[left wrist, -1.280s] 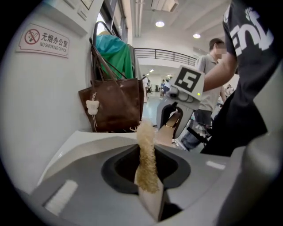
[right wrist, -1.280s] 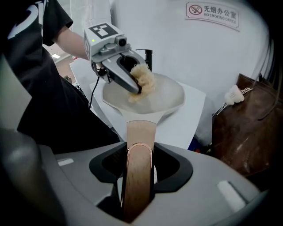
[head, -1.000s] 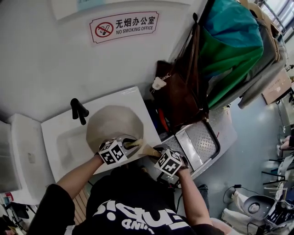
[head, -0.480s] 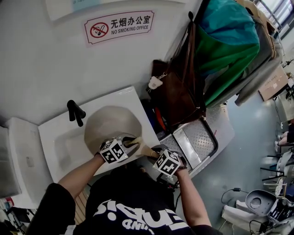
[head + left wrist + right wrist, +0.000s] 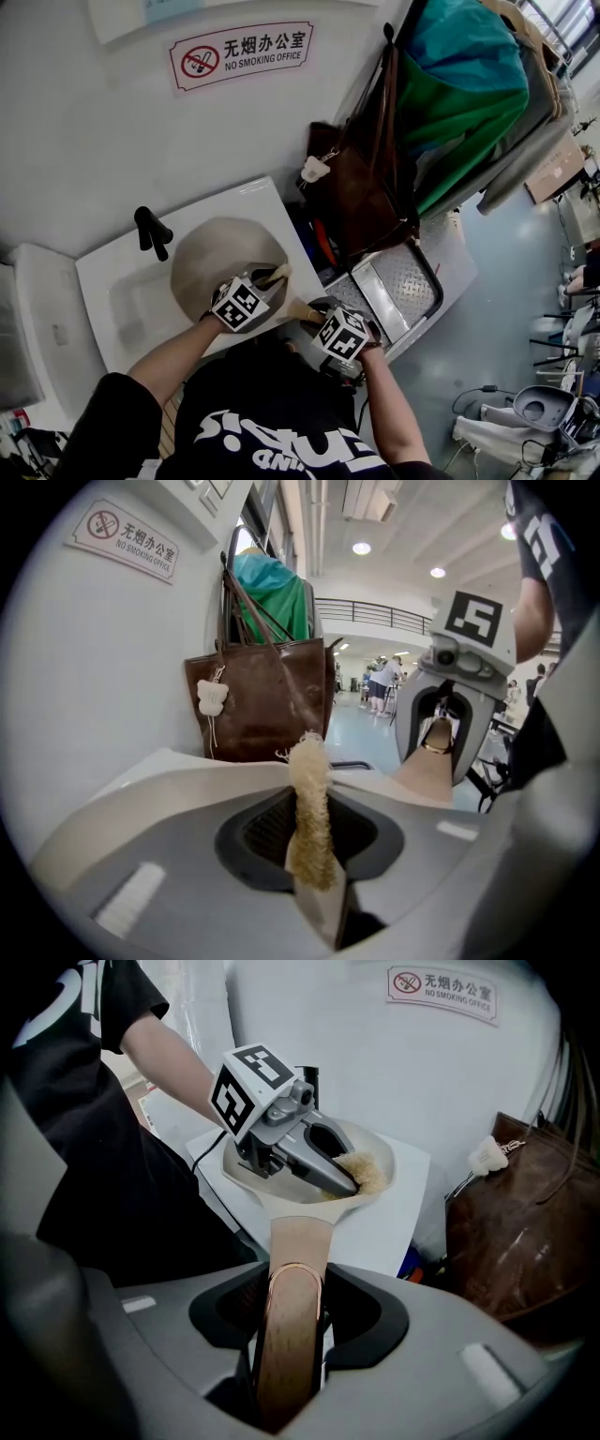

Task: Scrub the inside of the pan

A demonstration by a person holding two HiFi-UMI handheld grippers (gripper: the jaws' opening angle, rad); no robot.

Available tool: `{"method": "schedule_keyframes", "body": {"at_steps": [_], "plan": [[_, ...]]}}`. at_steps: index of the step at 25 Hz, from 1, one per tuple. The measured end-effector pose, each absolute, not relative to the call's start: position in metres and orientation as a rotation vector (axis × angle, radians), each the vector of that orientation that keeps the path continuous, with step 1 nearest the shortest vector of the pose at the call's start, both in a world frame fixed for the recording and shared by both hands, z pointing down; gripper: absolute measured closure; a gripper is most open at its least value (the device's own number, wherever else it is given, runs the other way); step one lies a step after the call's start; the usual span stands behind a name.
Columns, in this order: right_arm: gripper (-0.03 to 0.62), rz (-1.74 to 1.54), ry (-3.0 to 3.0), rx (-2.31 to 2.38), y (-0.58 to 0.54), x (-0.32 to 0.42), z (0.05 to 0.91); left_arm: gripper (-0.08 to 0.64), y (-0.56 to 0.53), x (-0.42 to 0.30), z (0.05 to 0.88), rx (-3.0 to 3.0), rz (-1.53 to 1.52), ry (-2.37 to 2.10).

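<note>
A white wall with a no-smoking sign rises behind a white sink with a black tap. A brown bag hangs to the right.

A round beige pan sits in the sink, its wooden handle pointing toward the person. The right gripper is closed tight on that handle and holds the pan steady. The left gripper is clamped on a pale fibrous scrubber, whose free end sticks out past the jaws.

Over the last second the left gripper has moved a little up and to the right. The scrubber, which lay close to the handle end of the pan, now sits further along the pan's right side, close under the rim. The right gripper and the pan have barely shifted.

In the right gripper view the scrubber appears to press on the pan's inner wall, though at that angle contact is not certain.

This reads as one stroke of the scrub in progress. The near right of the inside is being worked, while the far and left parts of the pan lie open and away from the scrubber.
</note>
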State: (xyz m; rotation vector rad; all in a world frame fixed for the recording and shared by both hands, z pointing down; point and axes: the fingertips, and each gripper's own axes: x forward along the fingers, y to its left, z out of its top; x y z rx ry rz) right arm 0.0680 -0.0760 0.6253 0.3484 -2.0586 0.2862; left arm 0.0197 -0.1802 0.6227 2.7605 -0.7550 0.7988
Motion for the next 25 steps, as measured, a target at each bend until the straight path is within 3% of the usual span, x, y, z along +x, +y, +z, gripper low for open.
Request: {"method": "schedule_keyframes", "body": {"at_steps": [25], "plan": [[0.417, 0.298, -2.056, 0.362, -0.073, 0.067, 0.624, 0.495, -0.277, -0.035, 0.633, 2.681, 1.093, -1.184]]}}
